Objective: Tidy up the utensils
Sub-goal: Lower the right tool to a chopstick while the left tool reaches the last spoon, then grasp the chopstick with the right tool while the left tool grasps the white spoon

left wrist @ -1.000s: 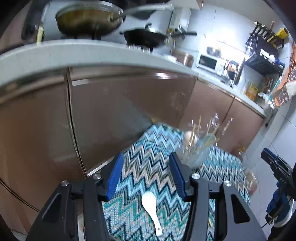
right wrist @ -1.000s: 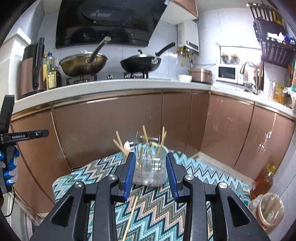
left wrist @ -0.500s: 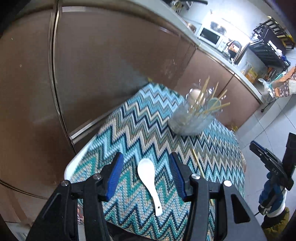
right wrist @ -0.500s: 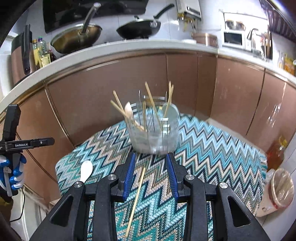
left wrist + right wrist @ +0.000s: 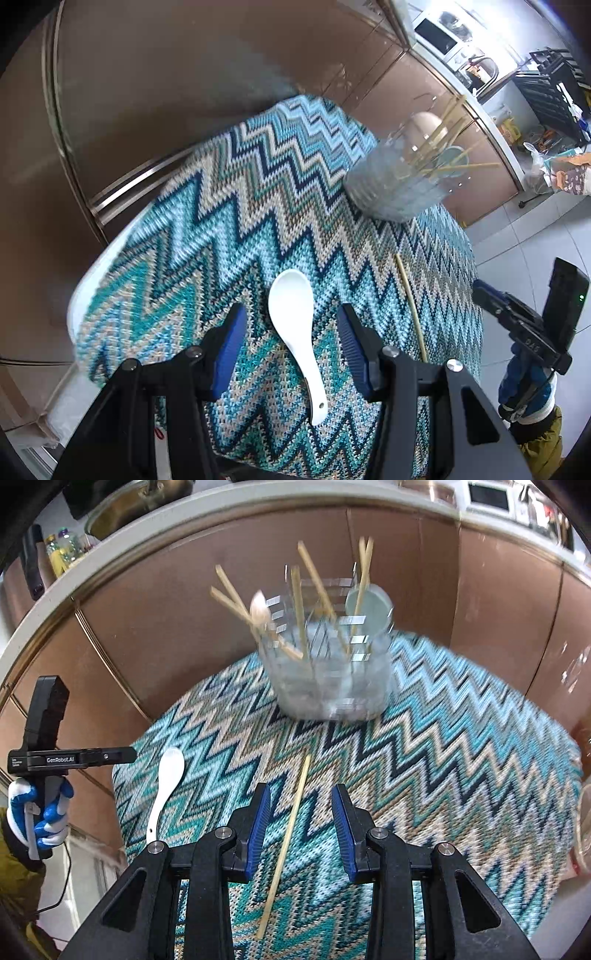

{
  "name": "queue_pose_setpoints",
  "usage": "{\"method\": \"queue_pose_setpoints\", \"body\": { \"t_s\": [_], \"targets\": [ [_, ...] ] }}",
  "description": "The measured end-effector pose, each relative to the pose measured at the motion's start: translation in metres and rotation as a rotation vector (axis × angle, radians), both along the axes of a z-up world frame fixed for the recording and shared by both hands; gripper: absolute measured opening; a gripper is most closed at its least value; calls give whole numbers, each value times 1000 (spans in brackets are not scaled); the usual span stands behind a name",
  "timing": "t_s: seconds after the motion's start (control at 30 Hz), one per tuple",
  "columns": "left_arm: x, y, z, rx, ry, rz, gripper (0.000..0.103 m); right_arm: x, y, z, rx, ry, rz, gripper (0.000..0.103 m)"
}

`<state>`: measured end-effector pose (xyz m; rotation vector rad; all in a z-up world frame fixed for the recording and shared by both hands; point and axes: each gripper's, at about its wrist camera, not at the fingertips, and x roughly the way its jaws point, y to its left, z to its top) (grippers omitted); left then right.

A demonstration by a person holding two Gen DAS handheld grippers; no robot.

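Both claws stand open over a small table draped in a teal, white and tan zigzag-knit cloth point(image 5: 443, 746), neither one gripping anything. Left gripper point(image 5: 291, 343) has its blue-padded jaws spread fairly wide on either side of a white ceramic soup spoon point(image 5: 295, 332), which lies flat on the cloth, bowl toward 12 o'clock and handle toward 6; the pads look clear of it. Right gripper point(image 5: 300, 823) holds its blue-padded jaws at a narrower gap, framing a single pale wooden chopstick point(image 5: 284, 845) that lies on the cloth from 12 to 6 o'clock, untouched by either pad as far as can be seen. From the right wrist view, at 12 o'clock beyond the chopstick, stands a clear plastic utensil holder point(image 5: 328, 672), blurred, with several more wooden chopsticks leaning in it. At 9 o'clock a blue-and-white gloved hand point(image 5: 40, 812) grasps the left tool's handle. Brown cabinet fronts point(image 5: 166, 627) rise behind the table.
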<state>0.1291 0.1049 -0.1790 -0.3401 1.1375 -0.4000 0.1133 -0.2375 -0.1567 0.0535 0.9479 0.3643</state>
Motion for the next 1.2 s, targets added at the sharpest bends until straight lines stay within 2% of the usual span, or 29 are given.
{"method": "queue_pose_setpoints", "body": {
  "t_s": [0.2,0.37,0.57,0.73,1.2],
  "targets": [
    [17,0,-23,-30,60,4,47,35,15,-35,-7,166,37,34],
    [26,-4,-30,-30,79,-2,47,65,26,-50,-27,236,43,31],
    [34,-8,-37,-15,96,-14,38,93,38,-68,-67,302,43,24],
    [39,-10,-40,5,106,-23,30,103,47,-81,-102,331,62,16],
    [45,-28,-43,83,125,-69,11,114,61,-93,-102,351,71,8]
  ]
}}
